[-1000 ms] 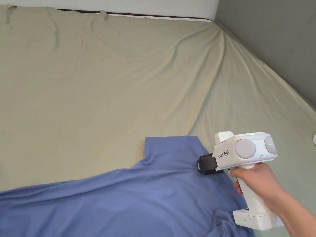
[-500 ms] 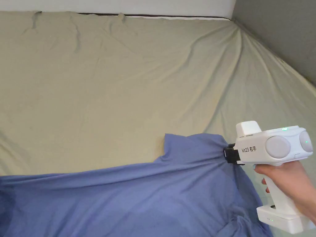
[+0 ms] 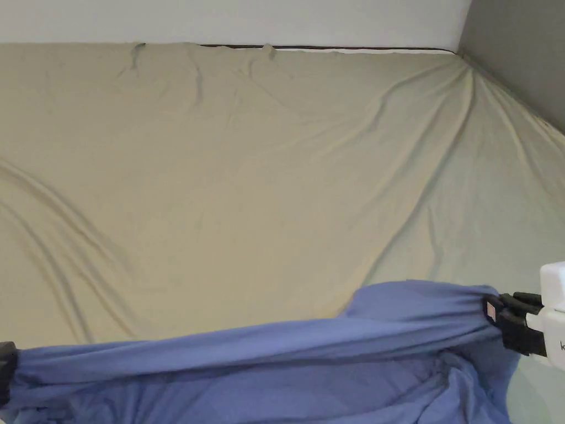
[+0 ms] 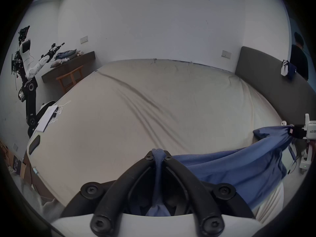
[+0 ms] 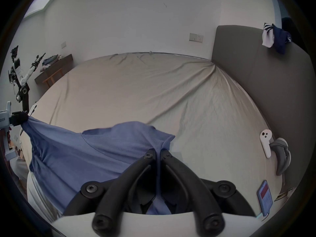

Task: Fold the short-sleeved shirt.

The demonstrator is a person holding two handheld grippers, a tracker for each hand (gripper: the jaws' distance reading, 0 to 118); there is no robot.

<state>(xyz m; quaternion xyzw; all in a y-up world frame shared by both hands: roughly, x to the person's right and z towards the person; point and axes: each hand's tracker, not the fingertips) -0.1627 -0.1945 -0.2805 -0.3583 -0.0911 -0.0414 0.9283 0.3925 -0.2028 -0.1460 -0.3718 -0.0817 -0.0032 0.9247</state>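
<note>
A blue short-sleeved shirt (image 3: 276,359) hangs stretched across the near edge of the bed, lifted off the sheet between both grippers. My right gripper (image 3: 491,310) at the right edge of the head view is shut on one end of its upper edge. My left gripper (image 3: 6,364) at the far left grips the other end. In the left gripper view the jaws (image 4: 158,156) pinch a bunched fold of the shirt (image 4: 230,165). The right gripper (image 5: 158,152) shows in its own view, closed on a thin edge of the shirt (image 5: 95,153).
A beige sheet (image 3: 265,182) covers the bed, with a grey headboard (image 5: 256,80) on the right. A white controller (image 5: 265,143) and a phone (image 5: 265,198) lie near the bed's right side. A robot (image 4: 27,80) stands by the wall beyond the bed's left side.
The shirt has been lifted and pulled taut between the two grippers. The right gripper closed on the shirt's edge and drew it rightward; the head camera has turned left and up.
</note>
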